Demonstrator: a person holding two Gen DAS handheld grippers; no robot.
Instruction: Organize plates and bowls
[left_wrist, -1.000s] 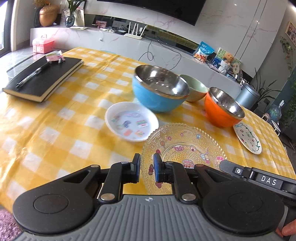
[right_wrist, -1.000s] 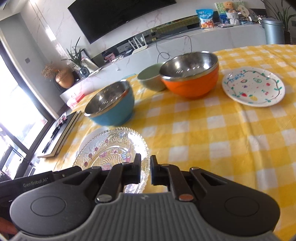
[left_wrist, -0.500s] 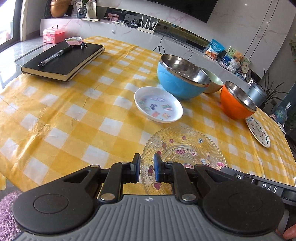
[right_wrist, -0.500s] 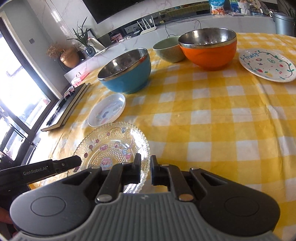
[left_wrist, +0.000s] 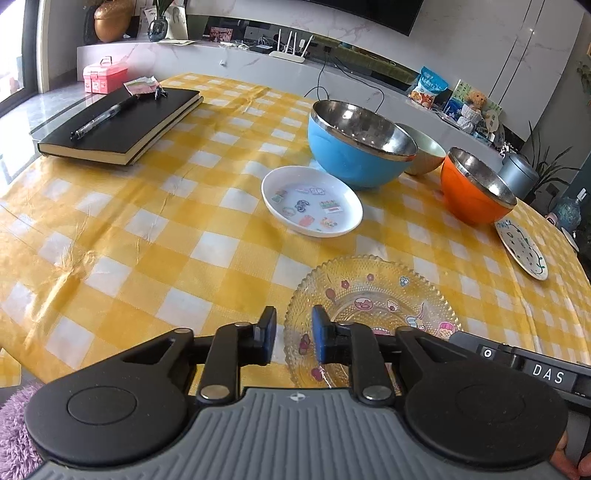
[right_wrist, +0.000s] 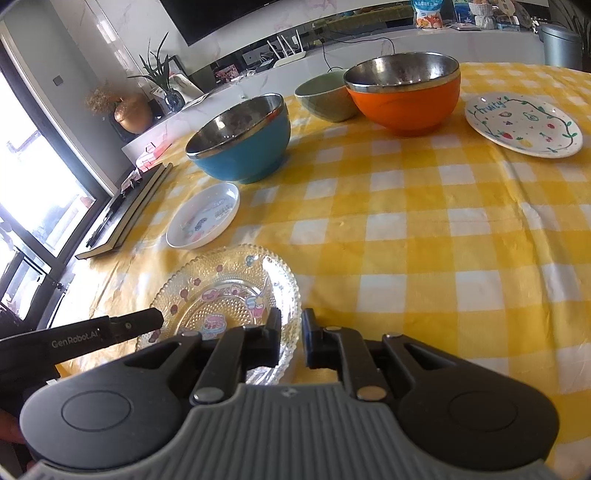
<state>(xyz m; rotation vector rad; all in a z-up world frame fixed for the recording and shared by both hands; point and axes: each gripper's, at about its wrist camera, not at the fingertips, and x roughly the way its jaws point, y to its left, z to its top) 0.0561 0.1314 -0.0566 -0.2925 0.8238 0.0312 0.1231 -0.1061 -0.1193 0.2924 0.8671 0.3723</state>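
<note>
A clear glass plate (left_wrist: 369, 295) (right_wrist: 229, 291) with cartoon prints lies flat on the yellow checked tablecloth near the front edge. My left gripper (left_wrist: 293, 338) straddles its left rim. The jaws are opening, and the rim sits between the pads with a gap on each side. My right gripper (right_wrist: 291, 332) straddles the right rim and is opening slightly, the pads just off the glass. Farther back are a small white dish (left_wrist: 312, 201) (right_wrist: 203, 218), a blue bowl (left_wrist: 354, 155) (right_wrist: 240, 147), a green bowl (left_wrist: 424, 155) (right_wrist: 325, 99), an orange bowl (left_wrist: 472, 192) (right_wrist: 406, 99) and a painted plate (left_wrist: 524, 254) (right_wrist: 522, 125).
A black notebook (left_wrist: 122, 125) (right_wrist: 125, 210) with a pen on top lies at the table's far left corner. Bare checked cloth (right_wrist: 424, 240) stretches right of the glass plate. Behind the table runs a low marble shelf (left_wrist: 221, 66) with a router, snacks and a pink box.
The left jaws have spread apart from the glass plate's rim. The right jaws have widened a little. Both views have tipped and shifted, and the plate now rests on the cloth.
</note>
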